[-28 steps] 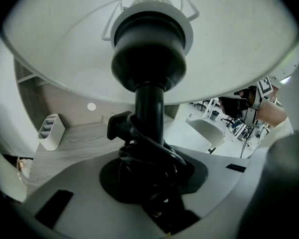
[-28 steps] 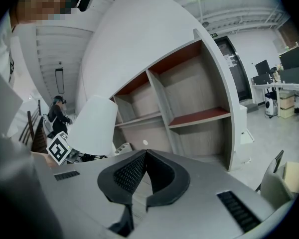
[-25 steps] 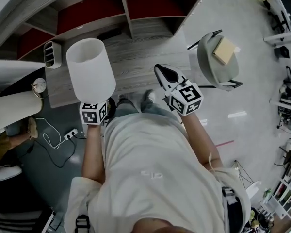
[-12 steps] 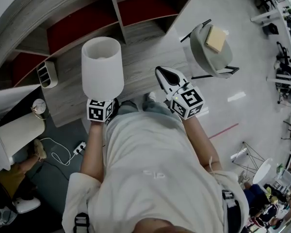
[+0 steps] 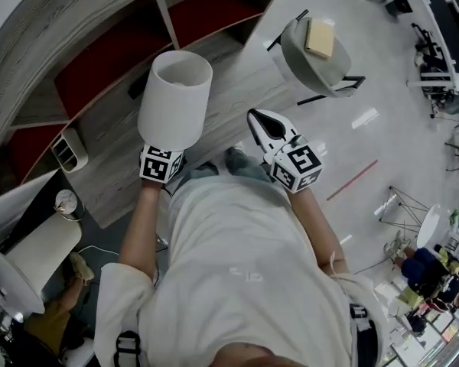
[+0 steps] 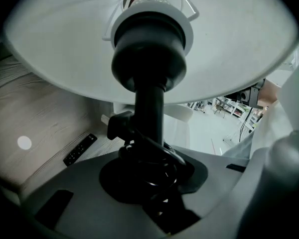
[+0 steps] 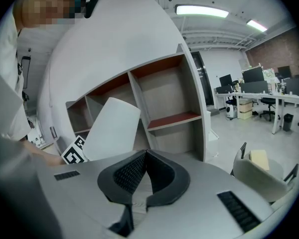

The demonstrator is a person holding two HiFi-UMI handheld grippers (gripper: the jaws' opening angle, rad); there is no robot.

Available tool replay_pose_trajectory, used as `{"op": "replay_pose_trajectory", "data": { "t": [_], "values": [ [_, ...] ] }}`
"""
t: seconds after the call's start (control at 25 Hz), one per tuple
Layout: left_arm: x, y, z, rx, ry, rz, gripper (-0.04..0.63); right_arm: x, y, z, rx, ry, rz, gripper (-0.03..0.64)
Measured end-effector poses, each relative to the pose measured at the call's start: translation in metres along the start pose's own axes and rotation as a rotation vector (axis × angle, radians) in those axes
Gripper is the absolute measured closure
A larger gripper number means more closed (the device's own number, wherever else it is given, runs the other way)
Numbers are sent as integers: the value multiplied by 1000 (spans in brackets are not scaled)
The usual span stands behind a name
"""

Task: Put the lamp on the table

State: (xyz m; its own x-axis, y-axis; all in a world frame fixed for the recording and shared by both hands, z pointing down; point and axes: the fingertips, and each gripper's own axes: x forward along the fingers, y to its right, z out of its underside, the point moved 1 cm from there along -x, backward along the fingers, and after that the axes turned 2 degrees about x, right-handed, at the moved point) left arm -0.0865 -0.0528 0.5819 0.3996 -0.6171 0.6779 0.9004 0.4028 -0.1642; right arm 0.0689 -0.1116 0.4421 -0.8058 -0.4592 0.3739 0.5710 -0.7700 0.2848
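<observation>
Lamp [image 5: 176, 102] was off the table, held up in your left claw [image 5: 167, 150]. The white shade leaned toward 1 o'clock in the head view, open end up. In the left gripper view the left claw [image 6: 149, 183] was clamped on the lamp's black stem [image 6: 149, 108] low down. The cord [image 6: 157, 171] was bunched at the grip and the underside of the shade [image 6: 229, 49] filled the top of the picture. The lamp hung over the near part of the grey wood table [image 5: 237, 75]; I could not tell whether anything touched the surface.

A black remote [image 6: 79, 149] lay on the table at 8 o'clock of the stem, well apart from it.

Your right claw [image 5: 258, 119] sat at 3 o'clock of the shade, apart from it. Its tips met and there was nothing between the pads [image 7: 127, 176]. It pointed across the table toward the shelf unit [image 7: 164, 103] with red-lined compartments.

A grey chair [image 5: 314, 52] stood on the floor at 1 o'clock of the right claw, with a tan pad [image 5: 320, 38] on its seat.
</observation>
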Motion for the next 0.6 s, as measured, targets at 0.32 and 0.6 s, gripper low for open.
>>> {"op": "replay_pose_trajectory", "data": {
  "t": [0.32,0.6],
  "values": [
    [34,-3,-20,129,-3,131,469,-17,13,7,32,9,130,587],
    [63,6,-35,209,-9,230,469,-32,27,5,52,27,220,586]
  ]
}}
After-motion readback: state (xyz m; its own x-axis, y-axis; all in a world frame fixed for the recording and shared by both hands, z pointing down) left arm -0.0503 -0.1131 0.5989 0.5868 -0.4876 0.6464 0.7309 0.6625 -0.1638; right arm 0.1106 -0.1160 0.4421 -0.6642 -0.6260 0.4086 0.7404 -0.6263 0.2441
